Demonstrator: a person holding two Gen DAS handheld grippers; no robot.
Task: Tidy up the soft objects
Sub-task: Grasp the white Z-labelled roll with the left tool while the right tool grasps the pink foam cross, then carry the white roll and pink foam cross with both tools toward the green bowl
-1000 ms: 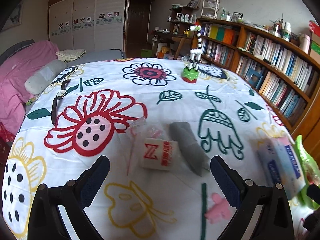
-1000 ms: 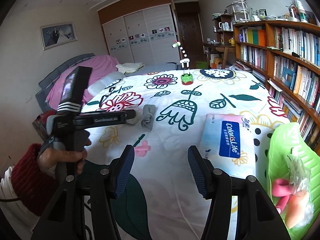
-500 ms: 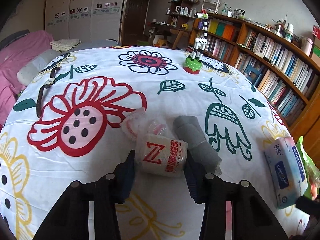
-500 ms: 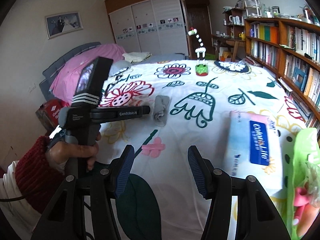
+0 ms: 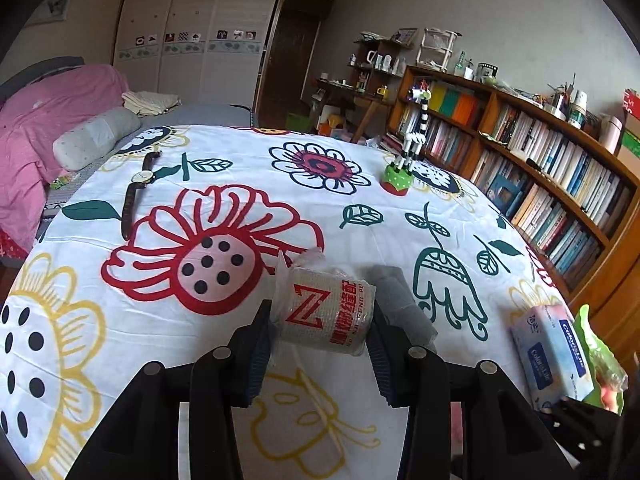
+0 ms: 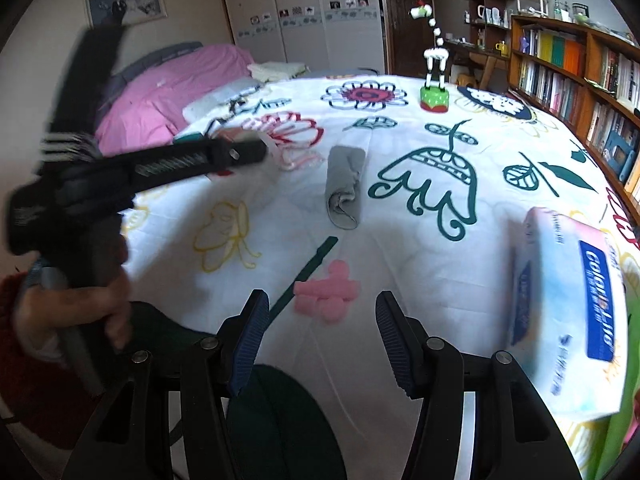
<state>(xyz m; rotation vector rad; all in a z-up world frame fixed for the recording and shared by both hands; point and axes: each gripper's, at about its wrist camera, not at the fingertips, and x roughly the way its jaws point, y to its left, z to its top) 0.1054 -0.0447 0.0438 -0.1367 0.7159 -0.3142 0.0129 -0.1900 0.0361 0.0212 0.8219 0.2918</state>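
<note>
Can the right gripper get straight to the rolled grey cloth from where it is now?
Probably yes. The right gripper is open and empty, and only bare bedspread lies between it and the grey cloth. The left gripper, busy with the wrapped roll, sits just beside it.

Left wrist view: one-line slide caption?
Left claw closed on wrapped roll beside grey cloth on floral bedspread.

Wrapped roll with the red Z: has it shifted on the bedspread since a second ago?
Yes, slightly. The wrapped roll, now clamped in the left gripper, has swung its far end toward the red flower print, away from the grey cloth beside it.
</note>
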